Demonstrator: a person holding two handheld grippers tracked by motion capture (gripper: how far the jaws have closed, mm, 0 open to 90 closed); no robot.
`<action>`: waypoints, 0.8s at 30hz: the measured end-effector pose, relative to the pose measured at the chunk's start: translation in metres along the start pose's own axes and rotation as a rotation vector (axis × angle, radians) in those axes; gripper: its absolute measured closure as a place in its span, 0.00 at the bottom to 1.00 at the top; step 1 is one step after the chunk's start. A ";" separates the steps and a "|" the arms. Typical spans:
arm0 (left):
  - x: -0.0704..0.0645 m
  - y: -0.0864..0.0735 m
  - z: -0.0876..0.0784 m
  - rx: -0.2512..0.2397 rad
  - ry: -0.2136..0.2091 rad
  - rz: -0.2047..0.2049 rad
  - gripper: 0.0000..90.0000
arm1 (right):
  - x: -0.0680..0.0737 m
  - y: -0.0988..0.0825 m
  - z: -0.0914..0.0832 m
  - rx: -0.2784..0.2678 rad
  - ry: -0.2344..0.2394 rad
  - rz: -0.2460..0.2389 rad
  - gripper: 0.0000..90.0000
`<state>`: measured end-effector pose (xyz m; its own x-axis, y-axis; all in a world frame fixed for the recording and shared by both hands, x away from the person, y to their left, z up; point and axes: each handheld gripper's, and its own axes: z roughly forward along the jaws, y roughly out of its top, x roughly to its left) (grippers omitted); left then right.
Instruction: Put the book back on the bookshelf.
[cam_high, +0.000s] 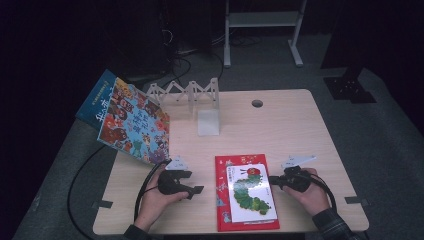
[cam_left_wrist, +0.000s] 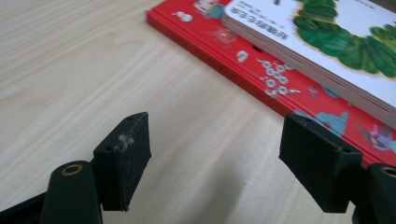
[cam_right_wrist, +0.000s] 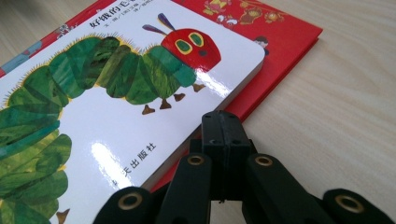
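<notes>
high view: caterpillar book (cam_high: 251, 192) lies on the red book (cam_high: 244, 165) near the table's (cam_high: 300, 125) front edge, long axis front to back, between both claws. right gripper (cam_high: 274, 182) is nearer, jaws fully closed on nothing, tips at the book's right edge. left gripper (cam_high: 198, 190) jaws wide apart, empty, just beside the red book.

My left view cuts the white book (cam_left_wrist: 322, 44) and red book (cam_left_wrist: 261, 74) at its top and right edges. My right view crops both books leftward; the white book (cam_right_wrist: 116, 93) hides most of the red book (cam_right_wrist: 280, 32).
</notes>
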<state>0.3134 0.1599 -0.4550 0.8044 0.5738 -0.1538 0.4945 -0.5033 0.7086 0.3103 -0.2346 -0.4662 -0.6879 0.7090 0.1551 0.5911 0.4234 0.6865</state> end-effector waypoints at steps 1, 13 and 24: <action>-0.001 0.000 0.001 -0.001 0.000 0.003 0.26 | -0.001 0.000 0.000 -0.008 0.008 0.003 0.99; -0.017 0.007 0.009 -0.006 -0.044 0.046 0.25 | 0.006 0.013 0.012 -0.008 0.027 -0.011 0.99; -0.023 0.013 0.016 -0.022 -0.043 0.056 0.24 | 0.014 0.030 0.032 -0.012 0.048 -0.036 0.99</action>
<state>0.3068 0.1300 -0.4529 0.8442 0.5168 -0.1425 0.4413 -0.5189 0.7322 0.3320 -0.1937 -0.4663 -0.7284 0.6652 0.1642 0.5607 0.4409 0.7008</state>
